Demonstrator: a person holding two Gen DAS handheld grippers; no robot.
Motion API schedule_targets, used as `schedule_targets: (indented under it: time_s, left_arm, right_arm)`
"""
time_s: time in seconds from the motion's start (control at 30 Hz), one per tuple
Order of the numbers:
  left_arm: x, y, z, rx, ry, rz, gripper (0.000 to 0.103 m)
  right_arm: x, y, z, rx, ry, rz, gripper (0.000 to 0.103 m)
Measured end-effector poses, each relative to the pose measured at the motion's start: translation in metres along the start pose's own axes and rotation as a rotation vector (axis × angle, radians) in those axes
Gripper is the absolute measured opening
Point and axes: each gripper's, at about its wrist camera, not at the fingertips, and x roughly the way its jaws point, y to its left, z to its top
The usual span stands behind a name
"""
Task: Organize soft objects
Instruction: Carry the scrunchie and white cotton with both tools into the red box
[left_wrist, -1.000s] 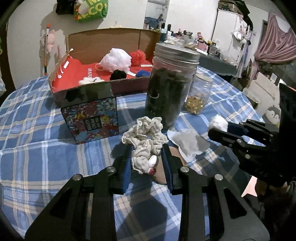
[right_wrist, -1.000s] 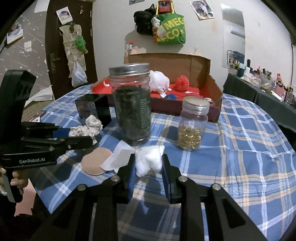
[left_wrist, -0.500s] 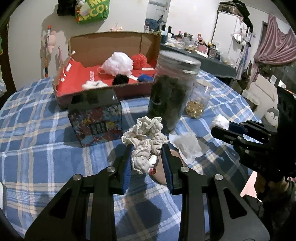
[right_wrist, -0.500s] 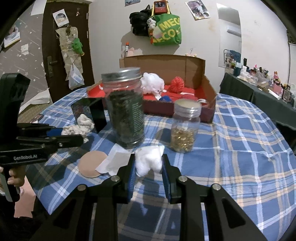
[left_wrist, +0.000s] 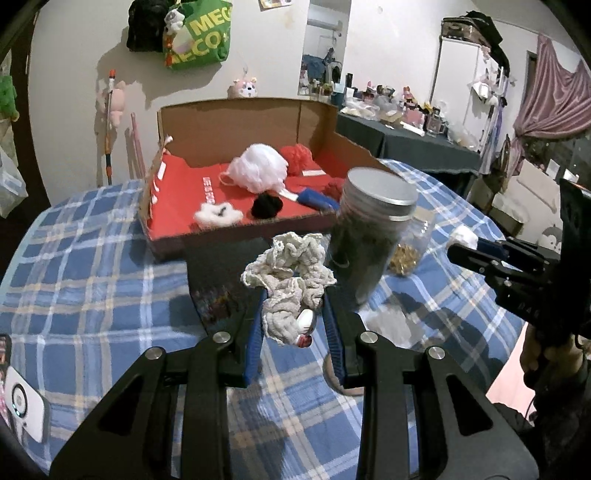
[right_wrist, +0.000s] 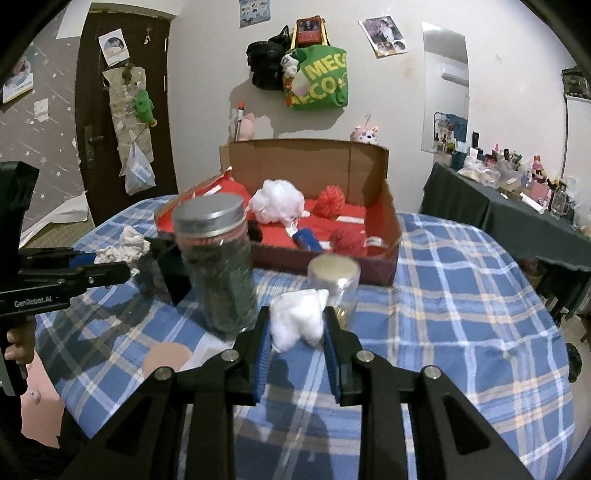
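Note:
My left gripper (left_wrist: 293, 314) is shut on a cream crochet scrunchie (left_wrist: 291, 273) and holds it above the checked tablecloth. My right gripper (right_wrist: 295, 328) is shut on a white cotton wad (right_wrist: 298, 320), also lifted; it shows in the left wrist view (left_wrist: 463, 236) at the right. A cardboard box with a red lining (left_wrist: 184, 184) stands at the back and holds a white pouf (left_wrist: 258, 171), a red pouf (left_wrist: 297, 157), a black pompom (left_wrist: 266, 206), a small white fluffy piece (left_wrist: 218, 215) and a blue item (left_wrist: 314, 199). The left gripper shows in the right wrist view (right_wrist: 107, 264).
A tall dark jar with a metal lid (left_wrist: 369, 236) and a small jar of gold bits (right_wrist: 334, 284) stand before the box. A black patterned tin (left_wrist: 218, 269) sits left of the tall jar. A tan disc (right_wrist: 166, 360) and white paper lie near the front edge.
Both grippers have risen and moved toward the box with their soft items still held. The view now looks down more into the box.

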Motion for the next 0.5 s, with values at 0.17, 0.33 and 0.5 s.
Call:
schedule_targets:
  time_s: [0.17, 0.33, 0.5]
  left_arm:
    - [0.002, 0.004, 0.016, 0.005, -0.012, 0.003, 0.029]
    - [0.007, 0.007, 0.034, 0.016, -0.014, -0.006, 0.029]
    - [0.015, 0.009, 0.047, 0.029, -0.002, -0.018, 0.029]
  right_arm:
    - [0.000, -0.004, 0.020, -0.015, -0.021, -0.009, 0.028]
    - [0.008, -0.010, 0.039, -0.038, -0.027, -0.005, 0.028]
    - [0.020, -0.012, 0.054, -0.072, -0.012, 0.006, 0.028]
